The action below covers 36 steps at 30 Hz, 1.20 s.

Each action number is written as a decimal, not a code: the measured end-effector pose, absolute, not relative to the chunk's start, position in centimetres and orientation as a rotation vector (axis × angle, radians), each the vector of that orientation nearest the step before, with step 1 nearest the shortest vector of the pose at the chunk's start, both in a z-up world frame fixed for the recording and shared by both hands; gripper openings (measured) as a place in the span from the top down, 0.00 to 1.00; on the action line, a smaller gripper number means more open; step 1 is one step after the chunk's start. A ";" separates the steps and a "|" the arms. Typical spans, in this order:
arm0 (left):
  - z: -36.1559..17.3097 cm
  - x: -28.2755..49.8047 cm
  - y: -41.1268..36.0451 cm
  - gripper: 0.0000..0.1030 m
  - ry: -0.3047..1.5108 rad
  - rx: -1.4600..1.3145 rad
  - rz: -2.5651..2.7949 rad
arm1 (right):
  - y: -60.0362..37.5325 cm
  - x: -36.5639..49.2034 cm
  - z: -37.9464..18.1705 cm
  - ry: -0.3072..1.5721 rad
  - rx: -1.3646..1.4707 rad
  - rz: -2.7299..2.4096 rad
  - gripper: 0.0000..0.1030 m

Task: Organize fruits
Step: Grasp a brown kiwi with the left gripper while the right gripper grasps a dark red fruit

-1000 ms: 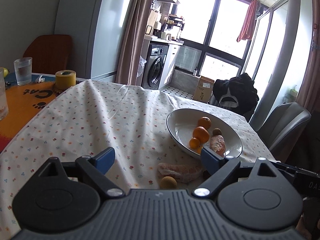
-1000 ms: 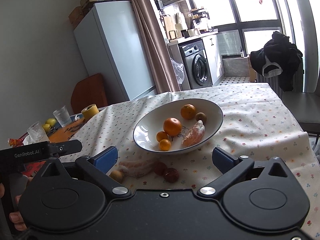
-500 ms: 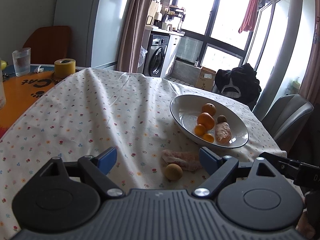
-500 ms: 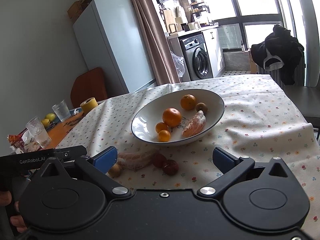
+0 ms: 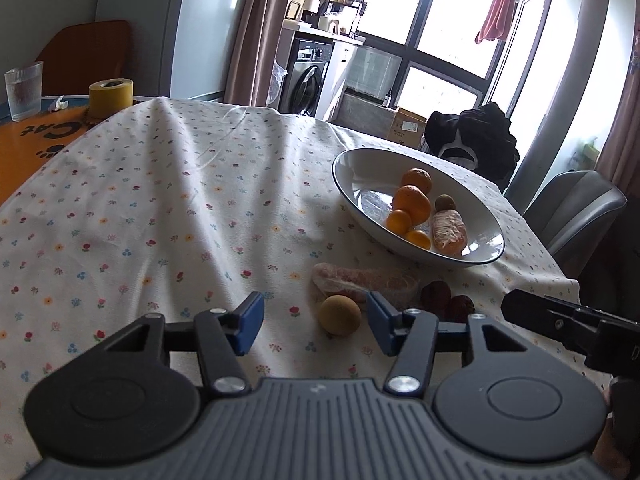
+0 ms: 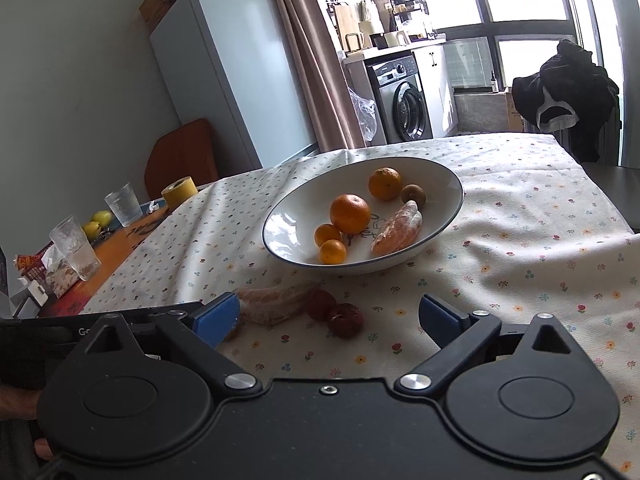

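Kitchen-diner, table under a floral tablecloth (image 5: pixel 160 208), washing machine (image 6: pixel 404 100) and windows behind. White bowl (image 5: pixel 352 168) sits toward the table's far right edge, already holding two mandarins, two small kumquat-like fruits, a brown kiwi-like fruit and a peeled citrus half (image 5: pixel 448 232).

Still loose on the cloth, just in front of the bowl near the table's near edge: a pale peeled fruit segment (image 5: pixel 360 284), a round tan longan-like fruit (image 5: pixel 339 314) and two dark red lychee-like fruits (image 6: pixel 336 314) touching each other.

Over the last second both your grippers have dropped closer to this loose group. Your left gripper (image 5: pixel 316 322) is spread wide, empty, with the tan fruit now sitting between its fingers, nearer the right one. Your right gripper (image 6: pixel 328 316) is also wide and empty, the red fruits between its fingers.

Likely meaning: you're lined up for pickups, tan fruit left, red fruit right. Watch it, round fruit may roll when you close.
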State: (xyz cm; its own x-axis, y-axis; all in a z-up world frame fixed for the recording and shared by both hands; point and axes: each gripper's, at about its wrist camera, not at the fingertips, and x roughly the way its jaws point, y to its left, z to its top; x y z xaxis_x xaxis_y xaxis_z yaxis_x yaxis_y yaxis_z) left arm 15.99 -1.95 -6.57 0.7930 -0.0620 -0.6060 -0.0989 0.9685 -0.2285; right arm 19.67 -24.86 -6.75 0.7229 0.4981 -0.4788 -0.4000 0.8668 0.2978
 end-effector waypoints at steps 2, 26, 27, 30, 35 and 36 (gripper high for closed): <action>-6.8 16.2 -2.1 0.47 0.659 -0.252 0.016 | -24.7 19.9 -7.0 0.586 0.171 0.494 0.09; -7.9 17.5 -2.1 0.76 0.680 -0.292 -0.019 | -23.1 22.2 -9.1 0.647 0.146 0.498 0.41; -7.7 17.4 -2.0 0.76 0.675 -0.291 -0.017 | -23.0 22.3 -9.2 0.647 0.147 0.496 0.44; -7.4 17.2 -1.8 0.76 0.669 -0.290 -0.008 | -22.8 22.3 -9.3 0.657 0.141 0.478 0.54; -6.8 16.5 -1.5 0.76 0.653 -0.299 0.000 | -22.7 22.4 -9.6 0.678 0.133 0.480 0.77; -6.7 16.3 -1.4 0.76 0.649 -0.301 0.002 | -22.8 22.3 -9.5 0.679 0.140 0.485 0.77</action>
